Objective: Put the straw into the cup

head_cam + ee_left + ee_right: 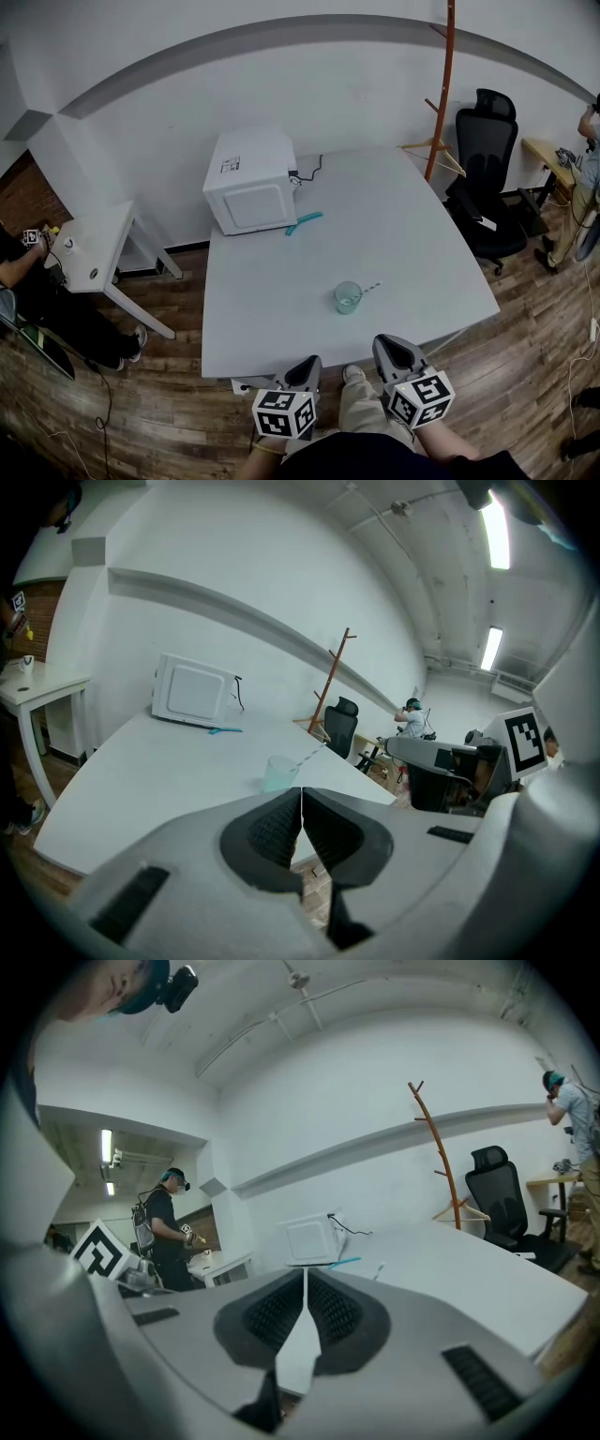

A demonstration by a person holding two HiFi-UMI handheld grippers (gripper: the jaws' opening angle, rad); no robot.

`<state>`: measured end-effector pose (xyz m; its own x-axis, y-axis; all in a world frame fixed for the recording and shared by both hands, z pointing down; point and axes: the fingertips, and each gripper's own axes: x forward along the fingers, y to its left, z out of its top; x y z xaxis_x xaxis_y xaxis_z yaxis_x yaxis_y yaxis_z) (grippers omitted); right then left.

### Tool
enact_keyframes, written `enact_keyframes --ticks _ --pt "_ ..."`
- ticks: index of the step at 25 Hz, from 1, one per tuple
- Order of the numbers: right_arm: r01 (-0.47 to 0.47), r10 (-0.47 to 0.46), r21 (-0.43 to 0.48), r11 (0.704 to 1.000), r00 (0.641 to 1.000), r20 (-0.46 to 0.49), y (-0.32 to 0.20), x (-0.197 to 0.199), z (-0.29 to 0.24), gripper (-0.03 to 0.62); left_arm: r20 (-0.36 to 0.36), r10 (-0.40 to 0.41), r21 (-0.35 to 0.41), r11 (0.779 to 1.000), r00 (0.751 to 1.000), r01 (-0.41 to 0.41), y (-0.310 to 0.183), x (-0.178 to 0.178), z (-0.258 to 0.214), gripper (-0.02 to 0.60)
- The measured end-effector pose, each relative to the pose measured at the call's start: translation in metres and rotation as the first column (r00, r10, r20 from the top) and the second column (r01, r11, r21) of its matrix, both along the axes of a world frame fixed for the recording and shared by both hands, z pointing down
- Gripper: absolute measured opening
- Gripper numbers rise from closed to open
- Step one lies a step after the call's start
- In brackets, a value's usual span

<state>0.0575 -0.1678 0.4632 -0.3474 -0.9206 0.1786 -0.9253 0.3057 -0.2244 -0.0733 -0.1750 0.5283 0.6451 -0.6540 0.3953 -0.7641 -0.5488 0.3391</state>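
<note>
A clear, pale-green cup [348, 297] stands on the white table [394, 216] near its front edge. A striped straw [368, 289] rests in it, leaning out to the right. Both grippers hang below the front edge, apart from the cup. My left gripper [308, 364] is shut with nothing between its pads. My right gripper [393, 346] is also shut and empty. The left gripper view shows the cup [279, 772] and straw [310, 755] just beyond the left gripper's [301, 796] closed jaws. In the right gripper view only the straw's tip [379, 1269] shows past the right gripper [306, 1281].
A white microwave [251, 180] sits at the table's far left corner, with a teal tool [304, 223] lying in front of it. A black office chair [489, 178] and a wooden coat stand [442, 89] are at the right. A small side table [94, 246] and a seated person are at the left.
</note>
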Motion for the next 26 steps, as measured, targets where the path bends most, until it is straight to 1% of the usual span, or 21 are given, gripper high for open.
enact_keyframes --ticks 4,18,26 --pt "0.008 -0.008 -0.008 1.0 1.0 -0.025 0.001 -0.001 0.002 0.034 0.0 -0.003 0.0 1.0 1.0 0.003 0.0 -0.001 -0.001 0.021" --pt "0.049 -0.049 -0.013 0.999 0.999 0.002 0.004 -0.008 0.004 0.034 -0.004 0.006 -0.011 1.0 1.0 -0.006 0.001 0.004 0.004 0.02" --pt "0.051 -0.051 -0.02 0.999 0.999 0.008 0.006 -0.007 0.007 0.034 -0.005 0.011 -0.012 1.0 1.0 -0.011 0.003 0.009 0.004 0.021"
